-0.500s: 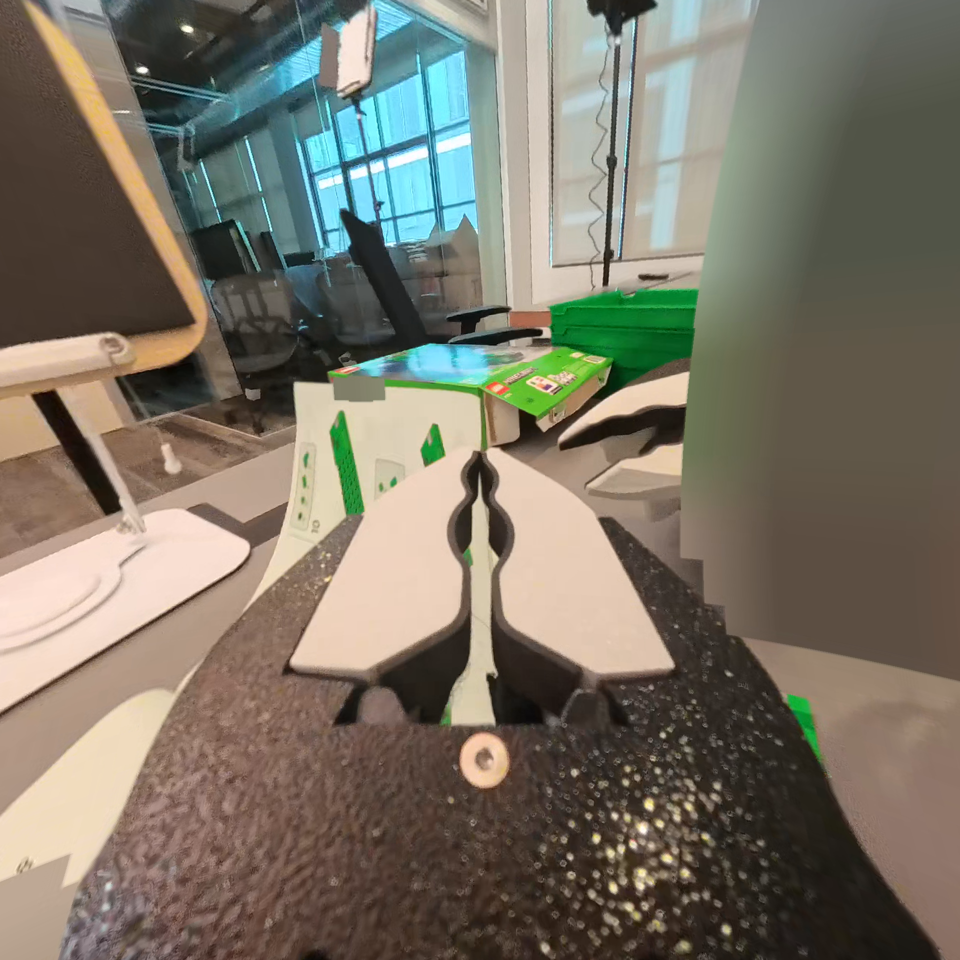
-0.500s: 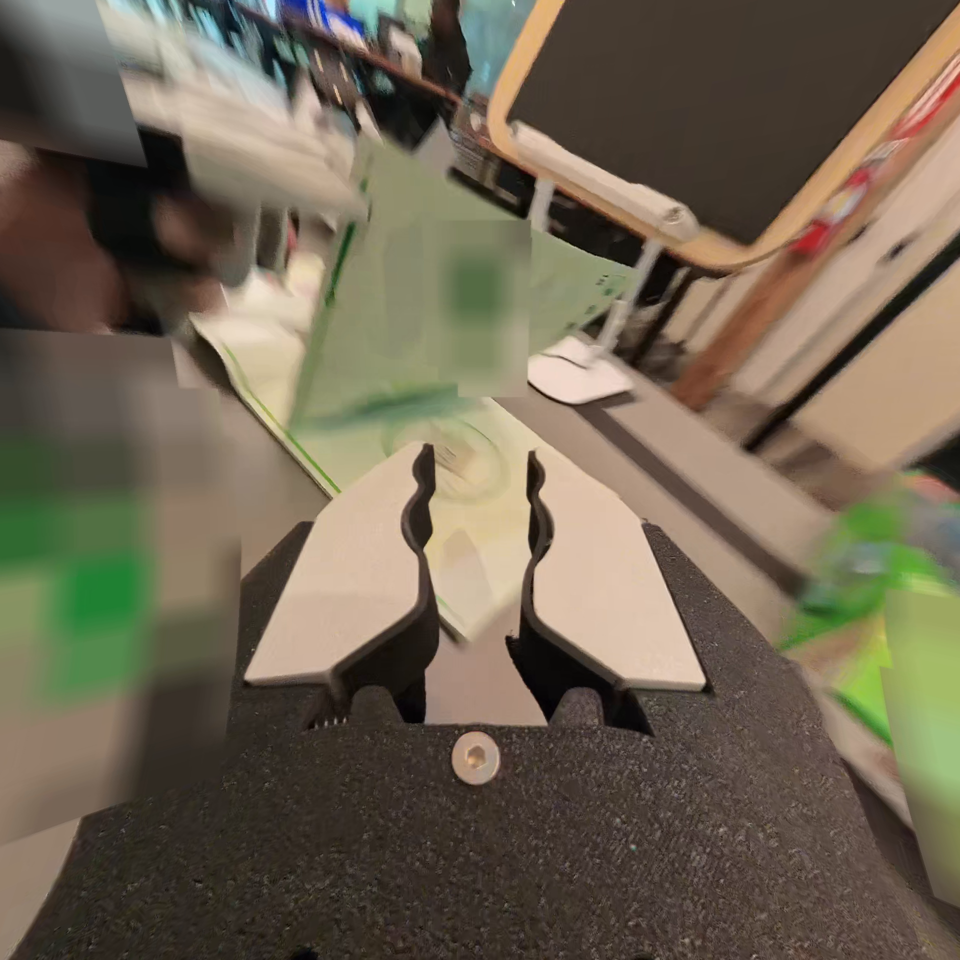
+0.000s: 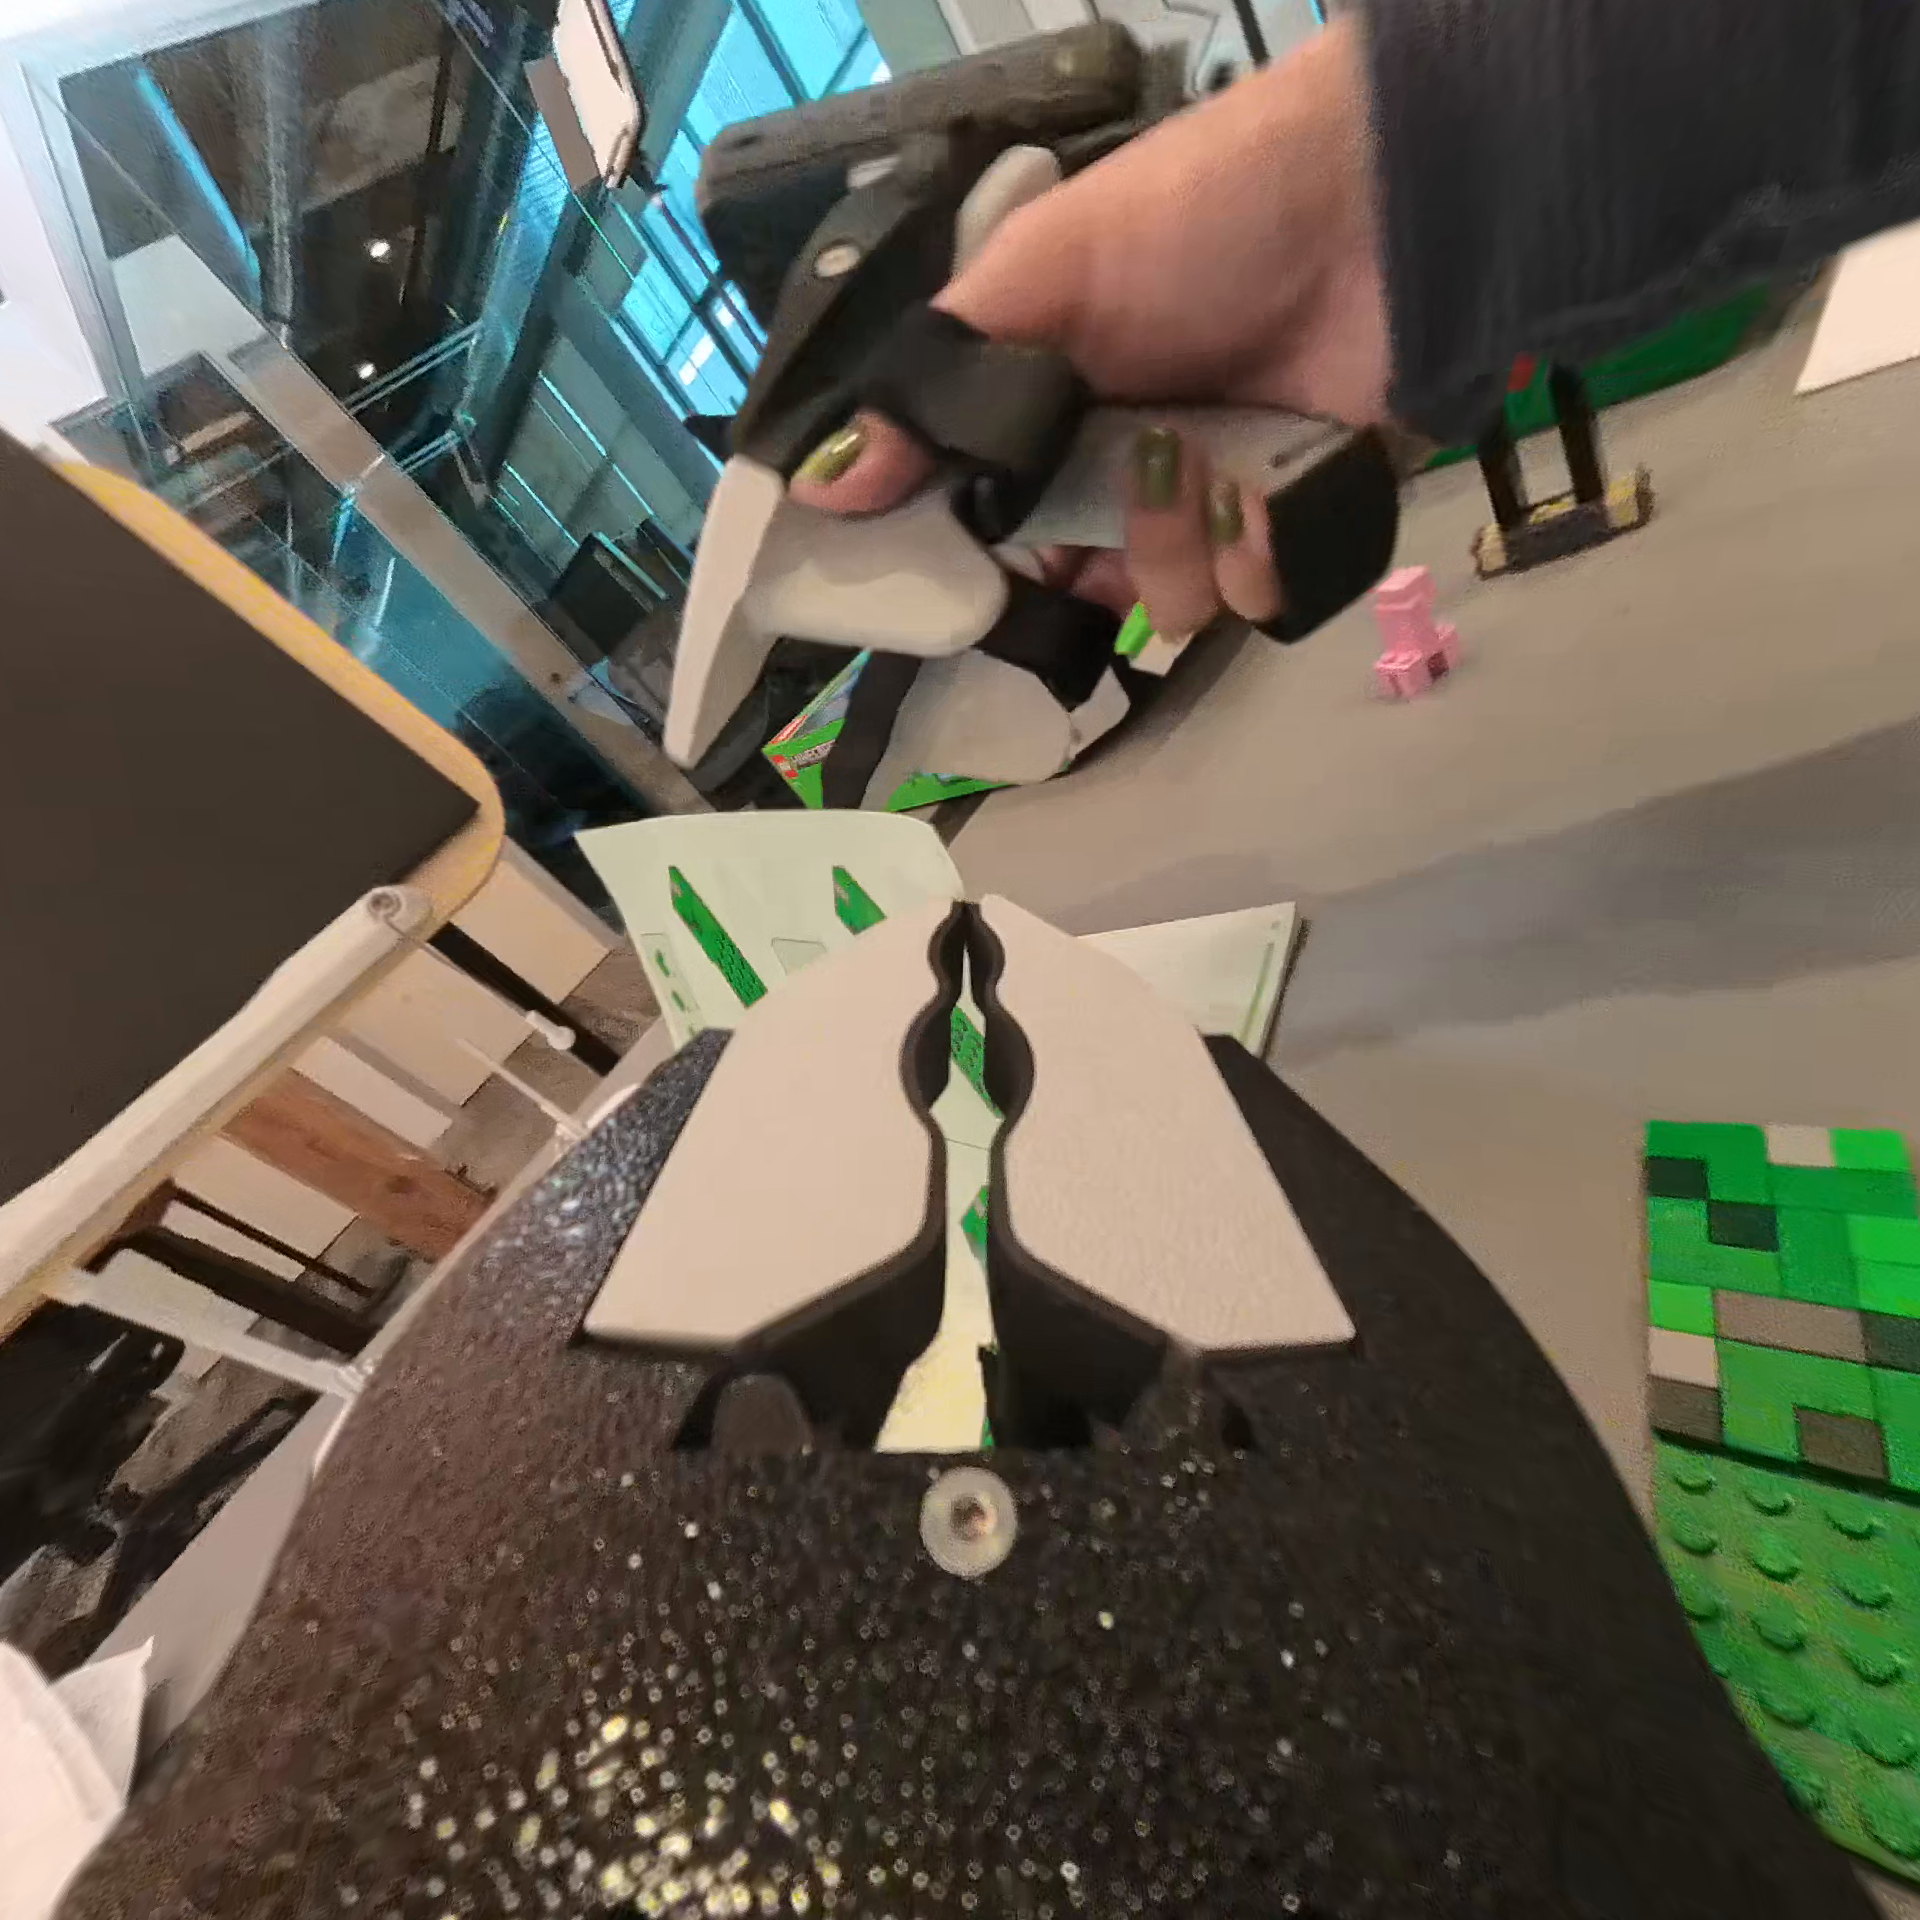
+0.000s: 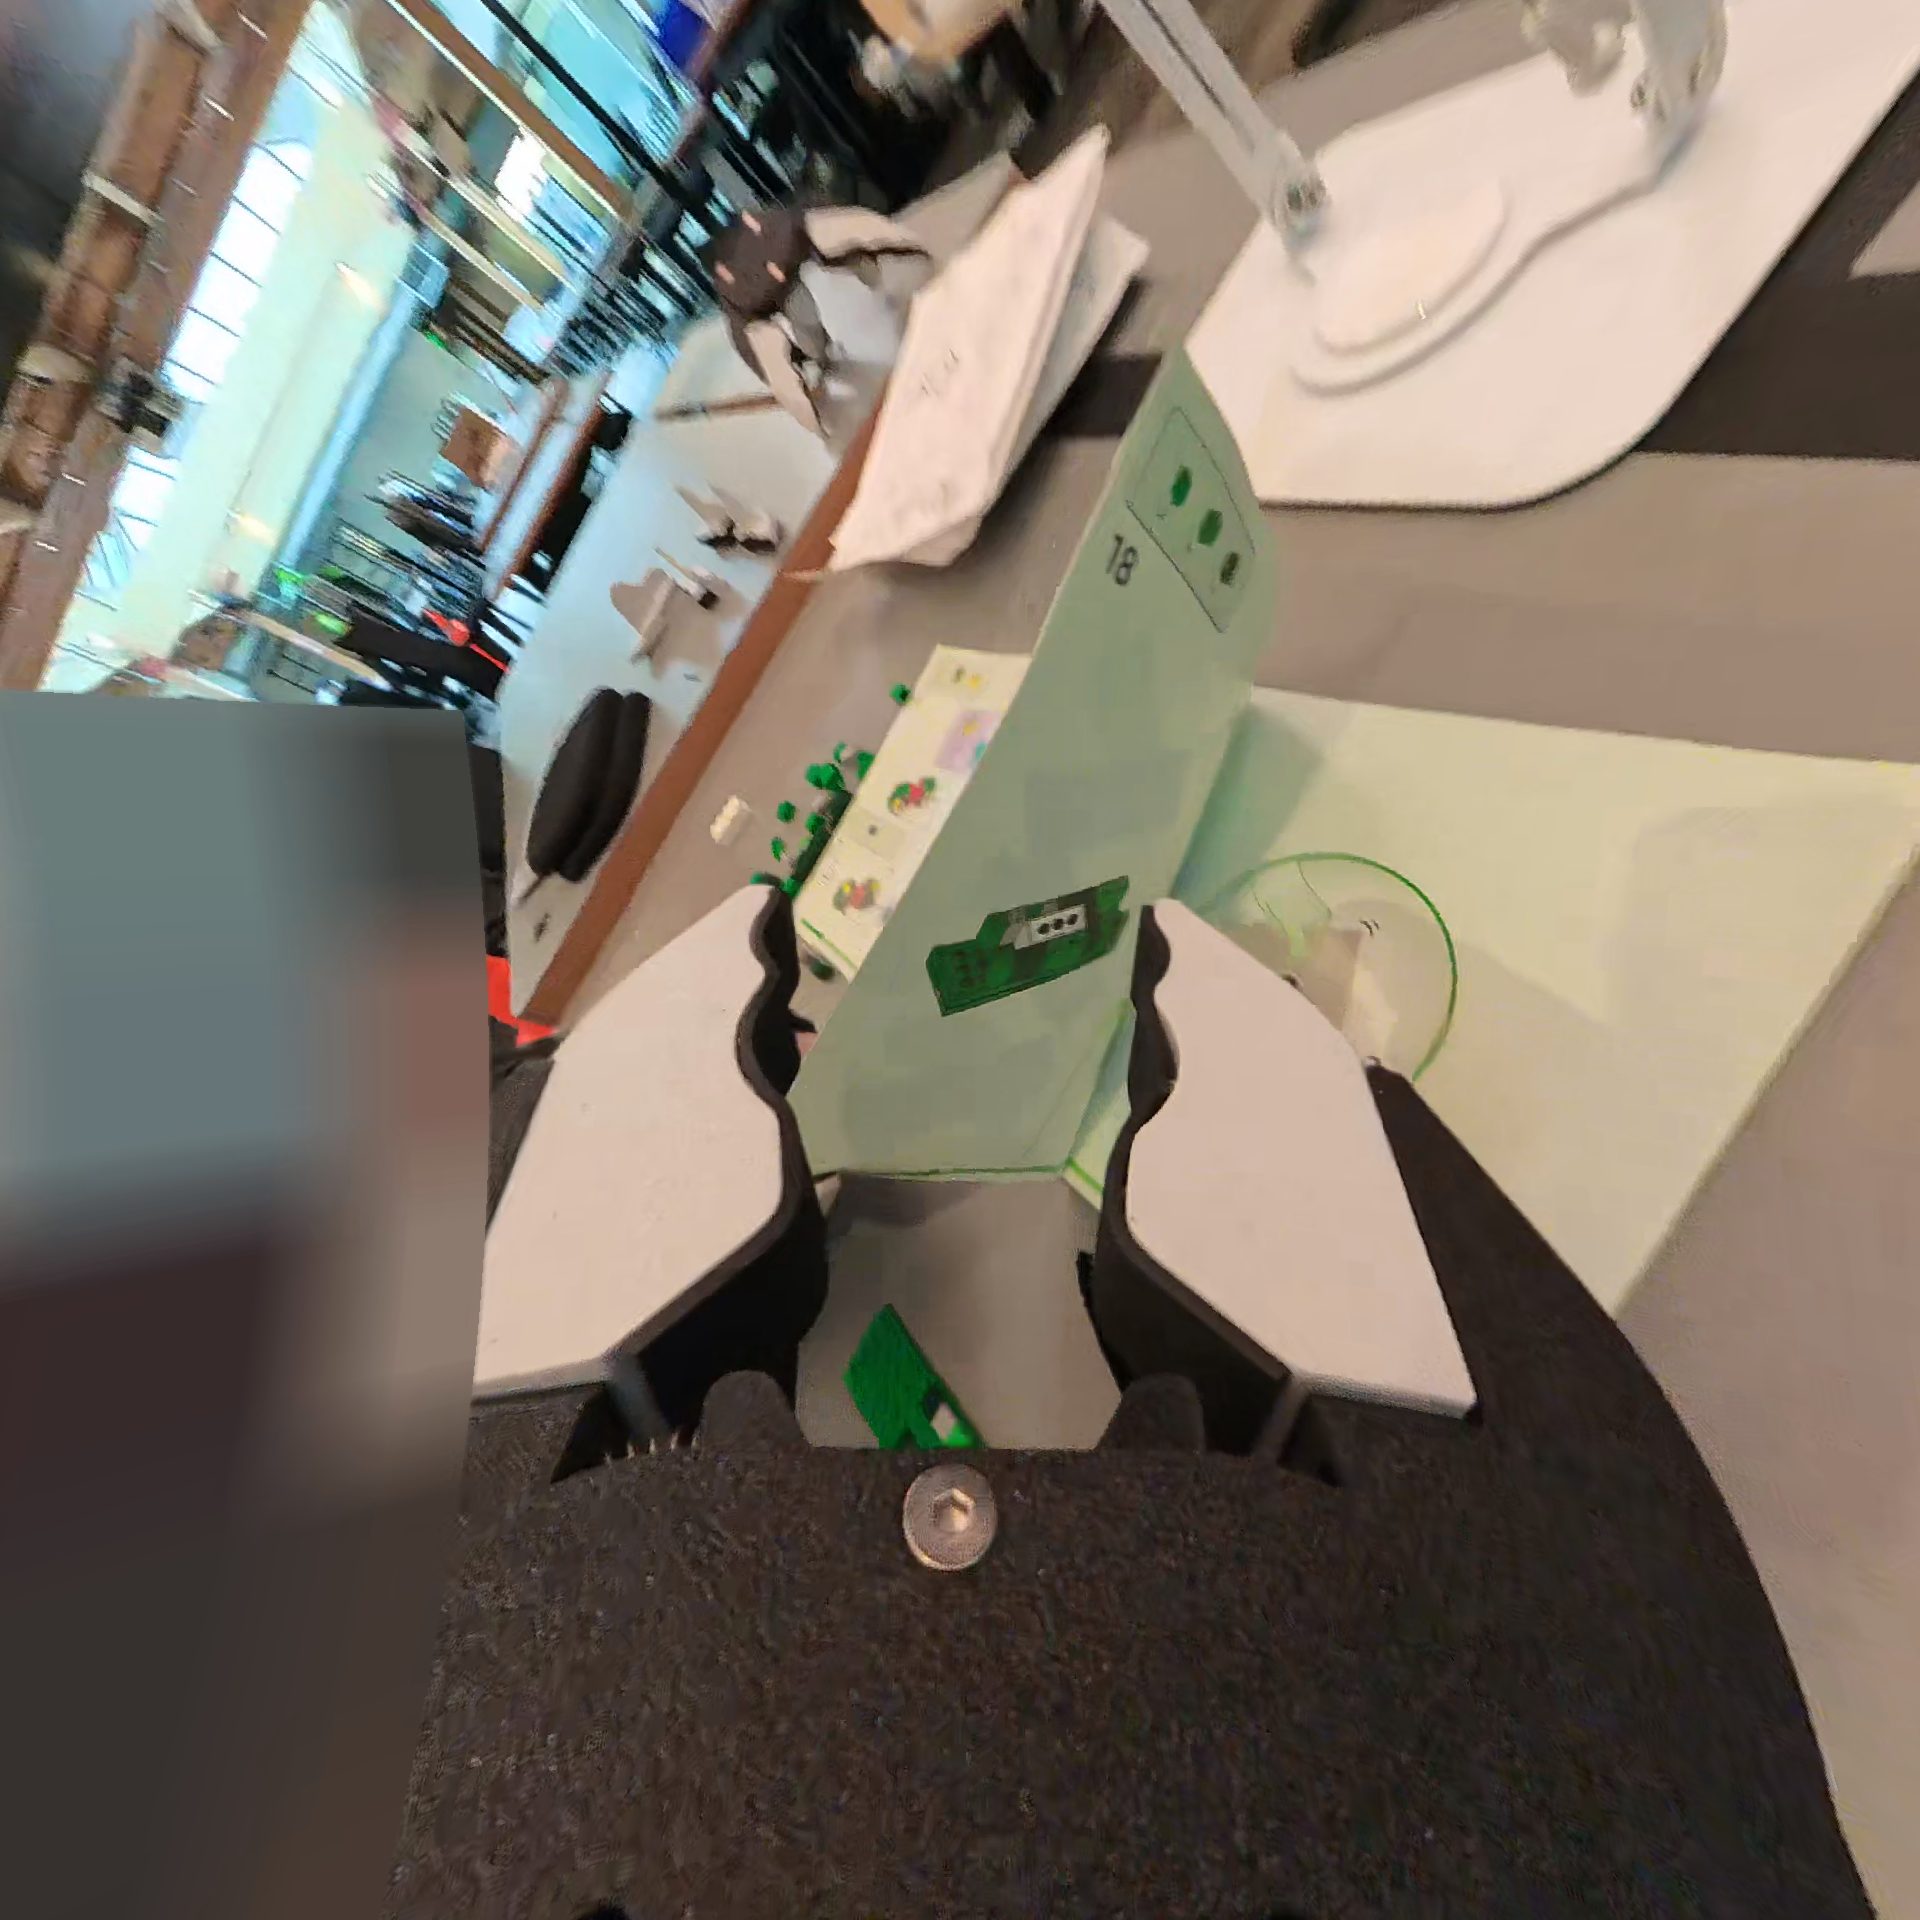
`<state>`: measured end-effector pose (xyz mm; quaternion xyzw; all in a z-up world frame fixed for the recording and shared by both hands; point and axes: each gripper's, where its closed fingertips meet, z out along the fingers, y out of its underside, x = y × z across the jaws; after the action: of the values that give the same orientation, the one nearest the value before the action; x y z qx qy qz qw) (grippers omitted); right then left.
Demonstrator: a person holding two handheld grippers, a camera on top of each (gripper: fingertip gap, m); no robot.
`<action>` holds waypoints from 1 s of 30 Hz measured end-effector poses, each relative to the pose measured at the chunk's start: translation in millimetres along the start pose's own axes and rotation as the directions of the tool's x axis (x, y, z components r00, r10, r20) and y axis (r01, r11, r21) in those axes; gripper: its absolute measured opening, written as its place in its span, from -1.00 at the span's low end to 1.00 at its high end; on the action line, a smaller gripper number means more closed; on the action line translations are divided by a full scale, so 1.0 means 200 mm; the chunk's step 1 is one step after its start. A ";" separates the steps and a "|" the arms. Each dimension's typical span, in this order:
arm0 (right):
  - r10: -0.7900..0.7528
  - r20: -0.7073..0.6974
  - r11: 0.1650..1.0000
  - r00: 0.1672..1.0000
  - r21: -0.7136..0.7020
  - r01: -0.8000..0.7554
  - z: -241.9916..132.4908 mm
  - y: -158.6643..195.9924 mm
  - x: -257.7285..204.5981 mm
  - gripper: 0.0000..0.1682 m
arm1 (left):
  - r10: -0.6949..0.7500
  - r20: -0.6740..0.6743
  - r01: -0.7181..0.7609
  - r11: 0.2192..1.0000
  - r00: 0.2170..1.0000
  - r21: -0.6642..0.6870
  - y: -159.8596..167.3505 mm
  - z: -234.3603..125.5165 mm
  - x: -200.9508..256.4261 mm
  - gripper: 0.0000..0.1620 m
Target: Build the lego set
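The only container in view is a green set box (image 3: 821, 748) at twelve o'clock in the left wrist view, largely hidden behind the right tool (image 3: 883, 717); its contents cannot be made out. The left tool (image 3: 968, 920) is pressed together on a raised page of the instruction booklet (image 3: 769, 883). In the right wrist view the right tool (image 4: 961, 925) is spread wide with nothing between its fingers, the upright page (image 4: 1049, 831) just ahead of it at twelve o'clock. A person's hand (image 3: 1174, 281) grips that tool's handle. The grey tabletop (image 3: 1507, 831) carries a green studded baseplate build (image 3: 1797, 1455) at four o'clock, a pink figure (image 3: 1411, 646) and a small black arch build (image 3: 1548, 468) at one o'clock. Loose green bricks (image 4: 821, 790) lie at eleven o'clock beside the booklet. A white lamp base (image 4: 1455, 291) stands at one o'clock. Glass partitions (image 3: 436, 343) and windows ring the office beyond.
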<state>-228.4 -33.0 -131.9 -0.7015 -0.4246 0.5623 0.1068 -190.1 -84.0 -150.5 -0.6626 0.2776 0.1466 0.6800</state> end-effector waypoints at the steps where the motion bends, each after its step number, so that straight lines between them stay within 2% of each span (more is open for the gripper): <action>1: 0.006 -0.030 0.999 1.000 -0.033 -0.007 0.01 0.01 0.02 -0.29 | 0.002 -0.013 -0.002 1.000 1.000 -0.005 0.00 0.01 0.02 -1.00; 5: 0.027 -0.094 0.987 0.995 -0.156 -0.041 0.05 0.05 0.05 -0.44 | 0.025 -0.040 -0.026 0.999 0.999 -0.024 0.03 0.05 0.05 -1.00; 8: 0.037 -0.162 0.971 0.986 -0.226 -0.074 0.05 0.09 0.12 -0.74 | 0.045 -0.048 -0.047 0.998 0.998 -0.036 0.05 0.07 0.06 -1.00; 10: 0.068 -0.157 0.962 0.985 -0.251 -0.107 0.06 0.11 0.13 -0.96 | 0.006 -0.075 -0.010 0.999 0.997 -0.053 0.08 0.08 0.08 -0.99; 11: 0.067 -0.173 0.958 0.983 -0.264 -0.112 0.05 0.12 0.15 -1.00 | -0.026 -0.085 0.021 0.998 0.996 -0.059 0.09 0.08 0.09 -0.95; 16: 0.018 -0.284 0.950 0.959 -0.295 -0.106 0.02 0.15 0.24 -1.00 | -0.150 -0.069 0.151 0.988 0.986 0.014 0.06 0.02 0.00 -0.76; 21: -0.171 -0.333 0.945 0.927 -0.323 0.059 0.00 0.15 0.25 -1.00 | -0.322 -0.028 0.322 0.947 0.946 -0.002 0.13 -0.01 -0.16 -0.79; 23: -0.282 -0.341 0.932 0.897 -0.320 0.171 0.01 0.16 0.23 -1.00 | -0.440 -0.031 0.440 0.898 0.898 -0.009 0.17 -0.01 -0.22 -0.84; 25: -0.428 -0.365 0.892 0.827 -0.321 0.319 0.02 0.16 0.22 -1.00 | -0.563 -0.043 0.563 0.826 0.825 -0.016 0.19 -0.01 -0.27 -0.86; 28: -0.614 -0.403 0.789 0.678 -0.344 0.510 0.04 0.19 0.18 -1.00 | -0.734 -0.080 0.735 0.677 0.674 -0.024 0.22 0.00 -0.35 -0.93; 30: -0.716 -0.445 0.694 0.538 -0.368 0.619 0.05 0.19 0.15 -1.00 | -0.822 -0.139 0.828 0.561 0.553 -0.025 0.22 0.01 -0.38 -0.90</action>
<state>-219.2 -38.7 -180.2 -0.6229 -0.6543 0.2103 0.3736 -275.4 -66.4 -143.9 -0.7089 -0.0168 -0.2398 0.6631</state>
